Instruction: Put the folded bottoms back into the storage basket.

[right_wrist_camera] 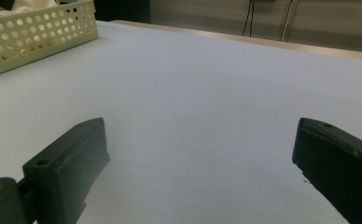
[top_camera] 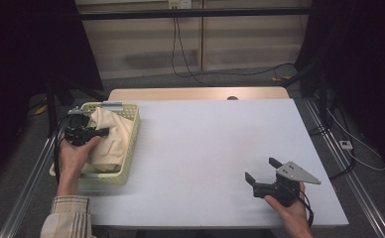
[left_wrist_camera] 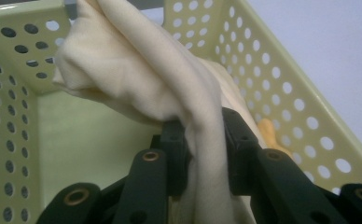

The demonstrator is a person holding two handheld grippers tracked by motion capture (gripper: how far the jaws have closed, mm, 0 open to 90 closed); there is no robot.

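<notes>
A cream cloth [top_camera: 110, 138] lies bunched in a pale yellow perforated basket [top_camera: 133, 130] at the table's left. My left gripper [top_camera: 101, 132] reaches into the basket and is shut on a fold of that cloth [left_wrist_camera: 137, 74], which rises from between the black jaws; the basket wall [left_wrist_camera: 281, 88] surrounds it. My right gripper [top_camera: 262, 168] rests low over the white table near the front right, held by a hand, open with nothing between its fingers. In the right gripper view its two jaws stand wide apart around my right gripper's gap [right_wrist_camera: 202, 149] over bare table.
The white table surface [top_camera: 205, 144] stretches between basket and right gripper. A wooden edge [top_camera: 195, 93] shows at the far side. Cables trail on the floor behind [top_camera: 190, 69]. The basket corner [right_wrist_camera: 39, 32] sits far left in the right gripper view.
</notes>
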